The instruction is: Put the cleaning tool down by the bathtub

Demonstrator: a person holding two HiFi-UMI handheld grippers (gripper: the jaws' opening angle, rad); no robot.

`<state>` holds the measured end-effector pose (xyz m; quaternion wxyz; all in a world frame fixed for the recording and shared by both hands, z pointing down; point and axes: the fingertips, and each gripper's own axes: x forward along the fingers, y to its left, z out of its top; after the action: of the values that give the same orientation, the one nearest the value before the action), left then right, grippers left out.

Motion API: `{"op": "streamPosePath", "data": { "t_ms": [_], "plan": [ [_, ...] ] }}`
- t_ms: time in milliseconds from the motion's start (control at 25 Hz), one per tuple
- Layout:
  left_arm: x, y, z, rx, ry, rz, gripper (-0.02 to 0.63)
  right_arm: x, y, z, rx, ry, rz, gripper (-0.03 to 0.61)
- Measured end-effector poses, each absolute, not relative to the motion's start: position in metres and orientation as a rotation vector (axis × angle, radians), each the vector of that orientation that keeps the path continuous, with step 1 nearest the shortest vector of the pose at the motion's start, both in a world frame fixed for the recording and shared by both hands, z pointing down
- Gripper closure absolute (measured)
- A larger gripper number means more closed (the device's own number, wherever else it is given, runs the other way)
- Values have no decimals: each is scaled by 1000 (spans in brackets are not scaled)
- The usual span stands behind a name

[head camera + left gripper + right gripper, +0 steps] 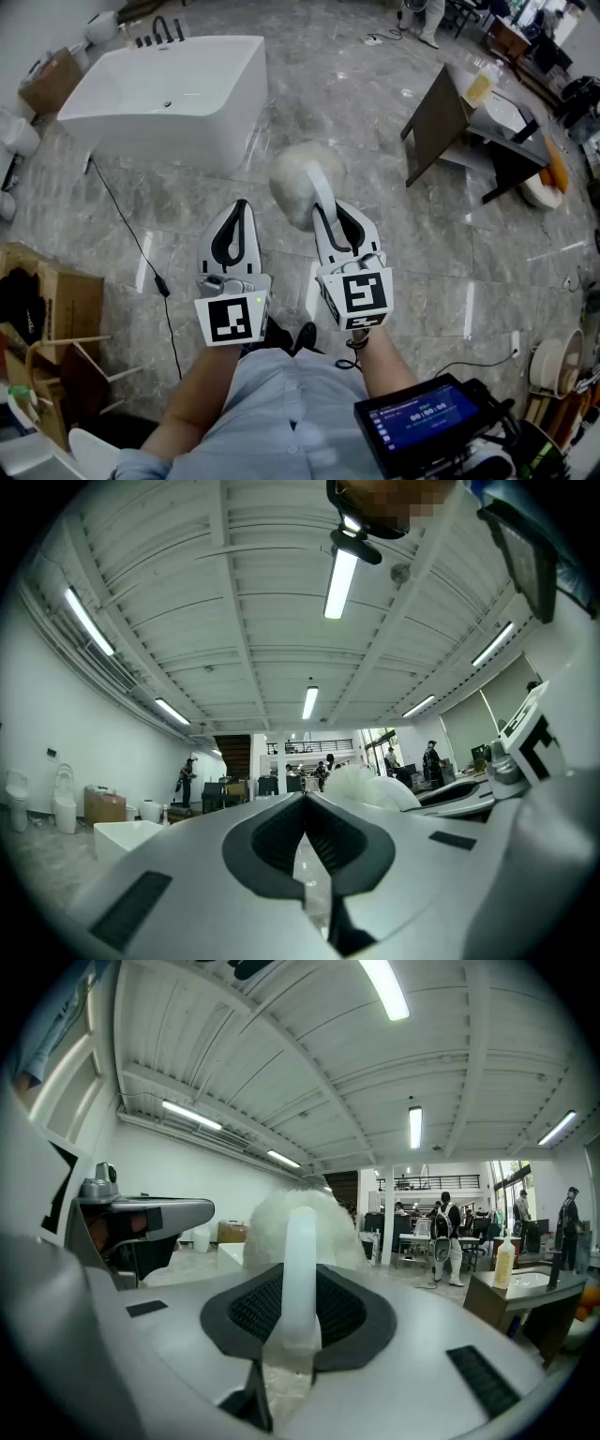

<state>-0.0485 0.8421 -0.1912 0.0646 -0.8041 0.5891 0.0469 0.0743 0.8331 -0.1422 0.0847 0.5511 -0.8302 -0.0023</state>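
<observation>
Right gripper (339,217) has the cleaning tool (305,178), and its jaws are clamped on the white handle. In the right gripper view the handle (300,1227) stands dead centre between the ribbed black pads of the right gripper (300,1288), one pad pressing on each side.

The tool runs straight out along the line of the jaws. Its long axis goes from the grip away from the person, tipped a touch to the left in the head view. The fluffy white head is at the far end, out past the fingertips, and the handle end is buried in the jaws. It's carried above the grey marble floor (394,253), not set down yet.

The white bathtub (164,89) sits ahead and to the left. In the head view the fluffy head shows just right of the tub's near corner.

Left gripper (239,211) rides alongside, just to the left of the right one. In its own view the tips of the left gripper (302,799) meet with nothing between them, and the tub's rim (122,834) shows low on the left.

As for writing, I can't see any brand or label on the tool. Each gripper carries a cube with a black-and-white square marker (361,295). A small screen (427,417) at bottom right glows blue with a row of digits, too small to read for certain.
</observation>
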Motion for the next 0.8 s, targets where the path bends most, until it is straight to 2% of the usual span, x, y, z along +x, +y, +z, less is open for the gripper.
{"op": "streamPosePath", "data": {
  "t_ms": [800],
  "plan": [
    [-110, 772, -208, -2400, 1721, 153, 598, 36, 764, -170, 1756, -2423, -72, 483]
  ]
}}
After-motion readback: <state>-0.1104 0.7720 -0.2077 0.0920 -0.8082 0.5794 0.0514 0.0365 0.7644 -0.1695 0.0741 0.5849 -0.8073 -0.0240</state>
